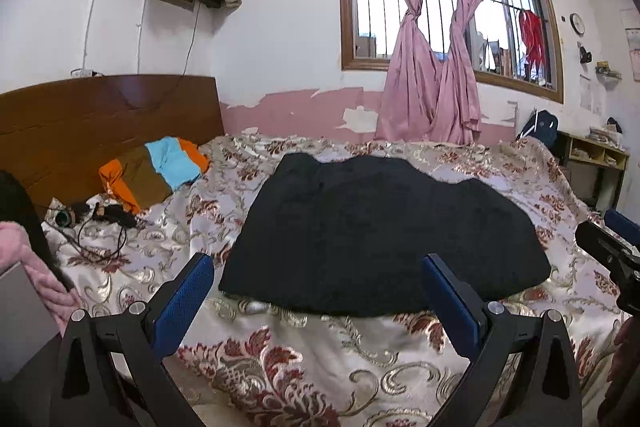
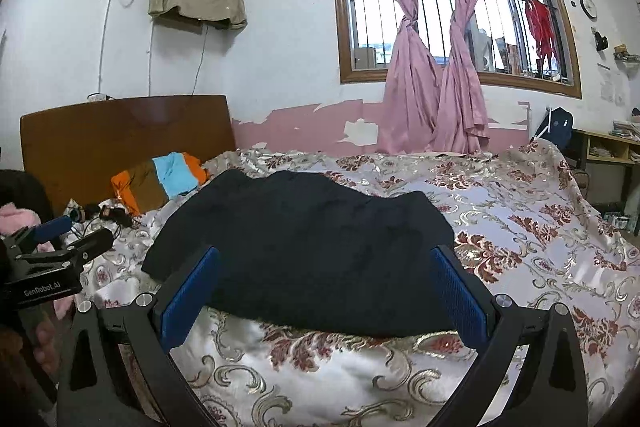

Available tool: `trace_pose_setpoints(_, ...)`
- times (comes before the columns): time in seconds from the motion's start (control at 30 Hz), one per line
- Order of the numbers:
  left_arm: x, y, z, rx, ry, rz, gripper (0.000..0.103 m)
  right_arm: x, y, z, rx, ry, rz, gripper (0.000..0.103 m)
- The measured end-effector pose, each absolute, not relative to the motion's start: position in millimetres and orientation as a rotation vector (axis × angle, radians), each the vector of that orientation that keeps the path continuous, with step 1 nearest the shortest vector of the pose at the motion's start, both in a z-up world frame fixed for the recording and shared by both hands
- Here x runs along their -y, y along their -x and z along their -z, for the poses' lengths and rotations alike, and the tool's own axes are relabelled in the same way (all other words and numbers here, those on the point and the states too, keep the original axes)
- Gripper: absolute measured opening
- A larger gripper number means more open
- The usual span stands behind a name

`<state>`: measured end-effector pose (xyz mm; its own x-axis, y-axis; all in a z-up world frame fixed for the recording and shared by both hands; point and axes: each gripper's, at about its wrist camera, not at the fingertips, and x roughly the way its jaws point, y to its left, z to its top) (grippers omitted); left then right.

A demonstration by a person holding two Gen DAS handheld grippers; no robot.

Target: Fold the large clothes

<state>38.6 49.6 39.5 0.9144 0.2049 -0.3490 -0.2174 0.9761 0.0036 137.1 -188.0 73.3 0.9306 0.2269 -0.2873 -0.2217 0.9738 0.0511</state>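
black left gripper (image 1: 318, 291) and right gripper (image 2: 326, 285), blue textured pads, silver screws.

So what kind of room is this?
A bedroom, most likely in someone's home. There's a bed with a flowery cover and a wooden headboard, pink curtains at the window, and a dark garment lying on it.

Black garment (image 2: 304, 251) folded on floral bedspread (image 2: 520, 227), right hand-held gripper (image 2: 324, 291) spread (empty) above

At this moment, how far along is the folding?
Done: the black garment lies on the bedspread as a compact block, no sleeves showing, so at least one fold looks made. In hand: nothing; the left tool and right tool are open, clear of it. Left: possibly another fold.
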Motion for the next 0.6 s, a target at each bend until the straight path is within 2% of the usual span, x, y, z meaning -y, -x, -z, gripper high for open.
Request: trace_pose_setpoints(0.6,-43.5,-20.4,3.4,-0.433,0.027,-0.198,0.103,187.2,-116.4,-28.0,-0.401,-0.026,-0.183,0.101)
